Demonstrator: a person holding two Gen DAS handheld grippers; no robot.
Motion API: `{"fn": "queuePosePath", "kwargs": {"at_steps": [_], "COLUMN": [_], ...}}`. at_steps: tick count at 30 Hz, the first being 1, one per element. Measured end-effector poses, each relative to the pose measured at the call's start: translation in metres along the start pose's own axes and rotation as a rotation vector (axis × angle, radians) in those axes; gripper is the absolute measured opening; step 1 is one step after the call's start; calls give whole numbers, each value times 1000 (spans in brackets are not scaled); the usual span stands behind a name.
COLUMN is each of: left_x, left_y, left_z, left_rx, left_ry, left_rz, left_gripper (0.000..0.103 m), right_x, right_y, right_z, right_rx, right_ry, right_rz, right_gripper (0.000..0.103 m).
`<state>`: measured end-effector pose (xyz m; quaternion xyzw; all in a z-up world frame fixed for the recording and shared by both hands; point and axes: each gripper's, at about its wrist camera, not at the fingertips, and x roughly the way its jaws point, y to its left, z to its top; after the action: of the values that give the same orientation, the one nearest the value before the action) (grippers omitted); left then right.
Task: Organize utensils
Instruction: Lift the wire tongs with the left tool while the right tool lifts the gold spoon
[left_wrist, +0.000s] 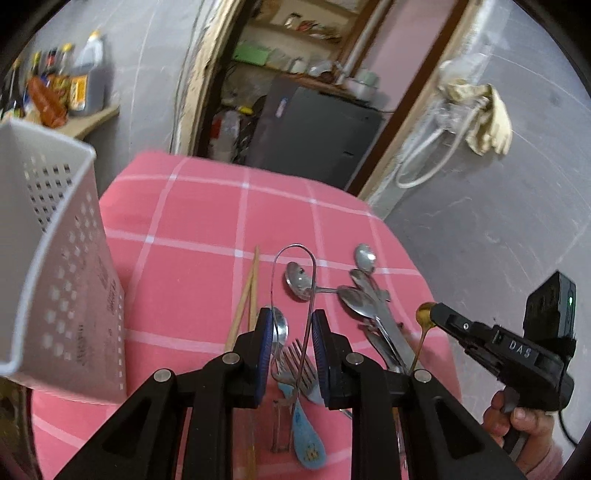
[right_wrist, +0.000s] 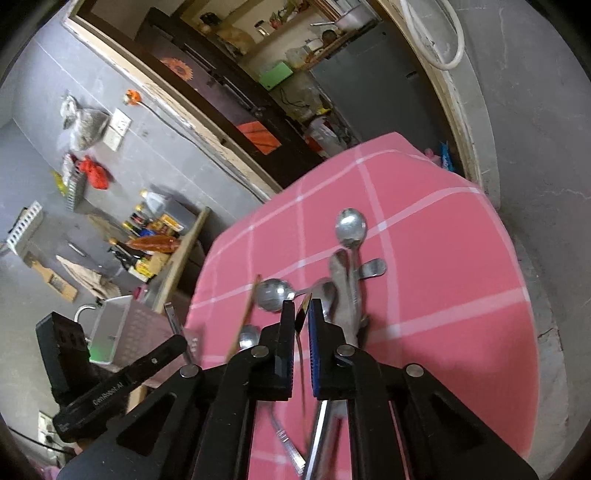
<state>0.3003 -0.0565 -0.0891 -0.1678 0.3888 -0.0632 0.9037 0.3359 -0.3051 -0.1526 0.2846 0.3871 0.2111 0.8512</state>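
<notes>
Black linkages filled the bottom of both views. Low in the left wrist view the left gripper (left_wrist: 292, 328) held a bent wire loop (left_wrist: 293, 258), its blue pads pressed against the loop's two legs, and the loop arched up toward the frame's centre. Under it lay a fork (left_wrist: 297, 363) and a blue-handled spoon (left_wrist: 306, 439) on the pink checked tablecloth (left_wrist: 207, 206). Wooden chopsticks (left_wrist: 245, 299) lay just left of centre, and a heap of steel spoons (left_wrist: 360, 291) sat right of centre. A white perforated basket (left_wrist: 55, 258) stood tilted at the left edge; the right wrist view showed nothing so clear, only a pale shape at lower left that might have been it.

The left view alone showed, at right, the right gripper (left_wrist: 428, 314) gripping a gold spoon (left_wrist: 424, 314) by its bowl end, lifted off the cloth. In its own view the right gripper (right_wrist: 303, 317) had its fingers nearly together on a thin dark-gold edge, blurred, so the spoon was hard to recognise there.
</notes>
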Motion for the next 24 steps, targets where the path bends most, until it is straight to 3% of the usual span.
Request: {"fn": "queuePosePath", "kwargs": {"at_steps": [8,24], "left_x": [-44,-102], "left_y": [-16,-15], "left_z": [-20,-82], "left_rx": [151,236], "left_ry": [-55,-143], "left_rz": [-8,-21], "left_gripper": [20,20], "right_x": [-42,-93], "right_y": [28,71], "right_z": [-27,-72], "right_rx": [-90,-248], "right_ry": [-45,-82], "right_rz": [5,-15], "right_gripper": [4,3]}}
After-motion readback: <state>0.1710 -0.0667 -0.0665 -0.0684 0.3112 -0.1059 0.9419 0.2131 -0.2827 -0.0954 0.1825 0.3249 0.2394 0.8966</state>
